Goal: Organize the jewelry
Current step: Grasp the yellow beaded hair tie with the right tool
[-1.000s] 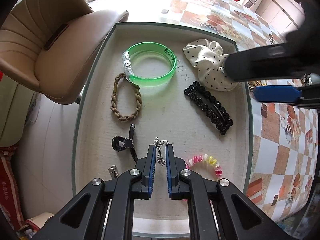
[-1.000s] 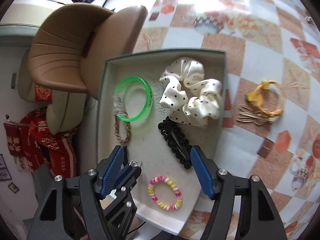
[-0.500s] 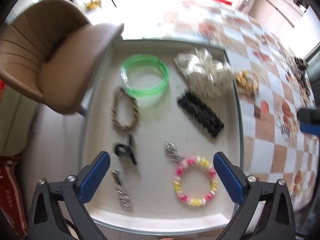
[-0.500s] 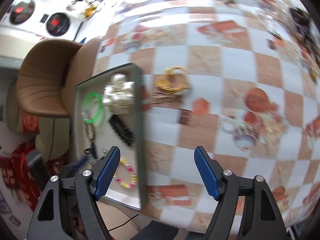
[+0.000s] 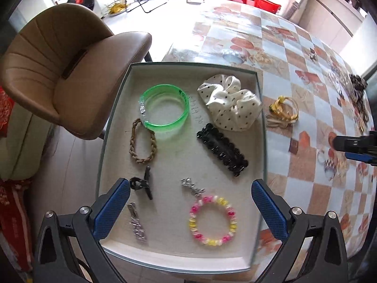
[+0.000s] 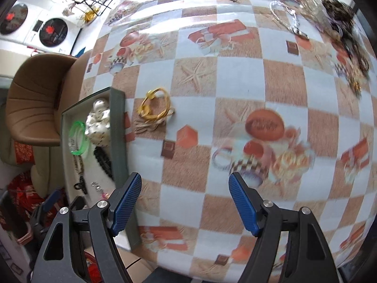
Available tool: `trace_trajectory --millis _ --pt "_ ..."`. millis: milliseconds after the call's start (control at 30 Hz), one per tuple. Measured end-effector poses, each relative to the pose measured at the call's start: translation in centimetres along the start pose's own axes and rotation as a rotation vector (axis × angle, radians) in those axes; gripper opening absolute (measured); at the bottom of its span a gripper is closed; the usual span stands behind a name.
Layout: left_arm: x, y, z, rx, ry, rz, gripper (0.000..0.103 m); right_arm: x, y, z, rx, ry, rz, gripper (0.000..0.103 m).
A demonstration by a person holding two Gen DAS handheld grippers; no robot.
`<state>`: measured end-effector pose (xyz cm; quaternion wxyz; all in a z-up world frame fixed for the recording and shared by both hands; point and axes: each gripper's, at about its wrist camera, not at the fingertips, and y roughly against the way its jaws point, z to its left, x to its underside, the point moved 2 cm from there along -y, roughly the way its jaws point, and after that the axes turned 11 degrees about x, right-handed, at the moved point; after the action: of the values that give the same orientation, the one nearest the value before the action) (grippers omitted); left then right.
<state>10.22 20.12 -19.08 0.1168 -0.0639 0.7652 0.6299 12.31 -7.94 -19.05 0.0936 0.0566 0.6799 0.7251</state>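
In the left wrist view my left gripper (image 5: 190, 185) stands wide open above the near end of the grey tray (image 5: 262, 127), with nothing held. A small silver charm (image 5: 193, 187) lies loose on the tray floor beneath the jaws, beside a pink and yellow bead bracelet (image 5: 212, 220). The tray also holds a green bangle (image 5: 165, 108), a white dotted scrunchie (image 5: 229, 102), a black beaded barrette (image 5: 222, 153), a braided brown band (image 5: 142, 141), a black claw clip (image 5: 142, 184) and a silver clip (image 5: 136, 224). My right gripper (image 6: 185, 176) is open and empty over the checked tablecloth, right of the tray (image 6: 119, 141).
A yellow hair tie (image 6: 154, 105) and beige clips (image 6: 150, 123) lie on the cloth just outside the tray. More jewelry, with a silver chain (image 6: 287, 16) and a dark pile (image 6: 341, 23), sits at the far right. A brown chair (image 5: 59, 70) stands left of the table.
My left gripper opened, let the silver charm drop onto the tray and rose a little. My right gripper swung away from the tray out over the tablecloth.
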Motion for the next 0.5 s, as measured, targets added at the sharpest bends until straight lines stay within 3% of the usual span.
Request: trace_trajectory --millis 500 --pt "-0.1 0.0 -4.9 -0.001 0.106 -0.023 0.103 -7.1 -4.1 4.0 0.142 0.251 -0.046 0.079"
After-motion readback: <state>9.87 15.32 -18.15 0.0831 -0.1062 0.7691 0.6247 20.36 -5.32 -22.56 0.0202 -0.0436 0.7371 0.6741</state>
